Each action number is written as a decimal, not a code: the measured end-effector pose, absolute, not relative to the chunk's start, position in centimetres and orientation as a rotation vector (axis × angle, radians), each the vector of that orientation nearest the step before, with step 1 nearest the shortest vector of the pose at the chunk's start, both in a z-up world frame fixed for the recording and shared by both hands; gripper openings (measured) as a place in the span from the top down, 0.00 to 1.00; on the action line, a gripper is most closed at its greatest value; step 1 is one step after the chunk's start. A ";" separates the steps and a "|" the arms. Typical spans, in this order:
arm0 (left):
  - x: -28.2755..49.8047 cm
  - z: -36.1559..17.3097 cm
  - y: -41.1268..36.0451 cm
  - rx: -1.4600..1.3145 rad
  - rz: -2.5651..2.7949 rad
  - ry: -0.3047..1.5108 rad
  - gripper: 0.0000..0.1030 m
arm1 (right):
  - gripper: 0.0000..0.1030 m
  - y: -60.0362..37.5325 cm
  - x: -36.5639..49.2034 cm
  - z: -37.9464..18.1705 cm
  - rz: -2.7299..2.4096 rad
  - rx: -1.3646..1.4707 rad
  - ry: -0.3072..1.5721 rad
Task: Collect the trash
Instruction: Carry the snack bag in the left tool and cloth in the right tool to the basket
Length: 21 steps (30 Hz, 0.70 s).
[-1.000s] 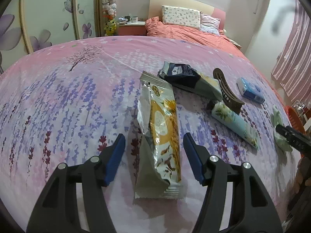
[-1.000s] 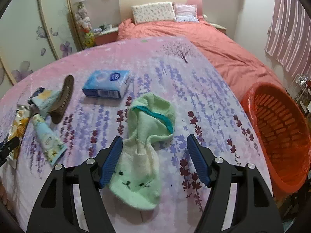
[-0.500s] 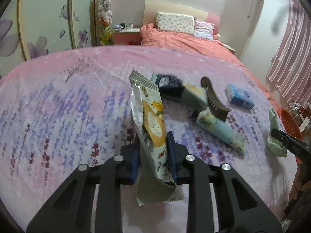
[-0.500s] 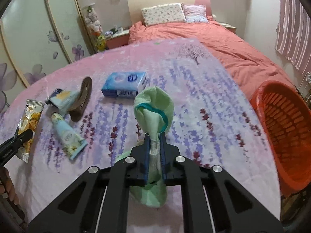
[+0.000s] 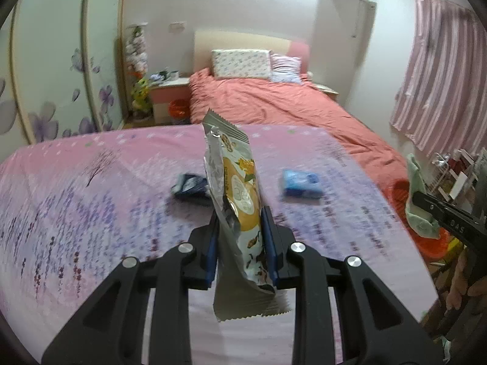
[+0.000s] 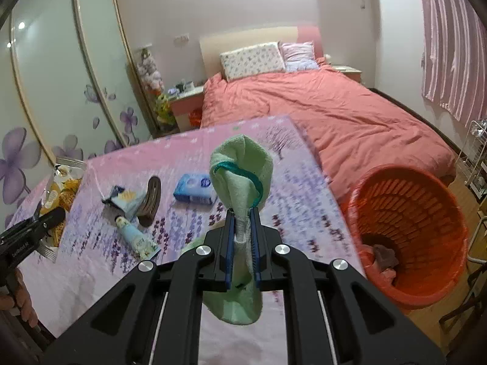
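Clamping both sides: snack wrapper is pinched upright between left gripper pads, lifted clear of the table. Green sock is squeezed in right gripper, hanging above the table edge, beside the orange basket. Both grippers are held level, pointing toward the bed.

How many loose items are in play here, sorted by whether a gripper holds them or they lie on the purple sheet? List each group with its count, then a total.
Held in a gripper: 2 - snack wrapper, green sock
Lying on the sheet: 4 - tissue pack, hair clip, tube, dark-and-pale packet
Total: 6
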<state>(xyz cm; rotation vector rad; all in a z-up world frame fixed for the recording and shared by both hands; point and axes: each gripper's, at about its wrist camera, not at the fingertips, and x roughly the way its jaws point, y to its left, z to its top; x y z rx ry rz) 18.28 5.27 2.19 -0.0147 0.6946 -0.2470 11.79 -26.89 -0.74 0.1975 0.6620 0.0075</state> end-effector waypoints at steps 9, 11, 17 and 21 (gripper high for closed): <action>16.7 4.4 -2.5 -0.002 -0.380 0.661 0.74 | 0.90 -31.5 9.5 1.0 -0.046 0.227 0.595; 16.5 4.6 -4.5 -0.002 -0.413 0.661 0.74 | 0.90 -32.9 9.0 1.1 -0.066 0.234 0.585; 16.3 4.7 -10.6 -0.005 -0.523 0.668 0.74 | 0.90 -36.7 8.4 0.8 -0.114 0.268 0.565; 16.3 4.0 -15.5 0.003 -0.600 0.684 0.74 | 0.90 -39.9 8.2 0.4 -0.157 0.303 0.554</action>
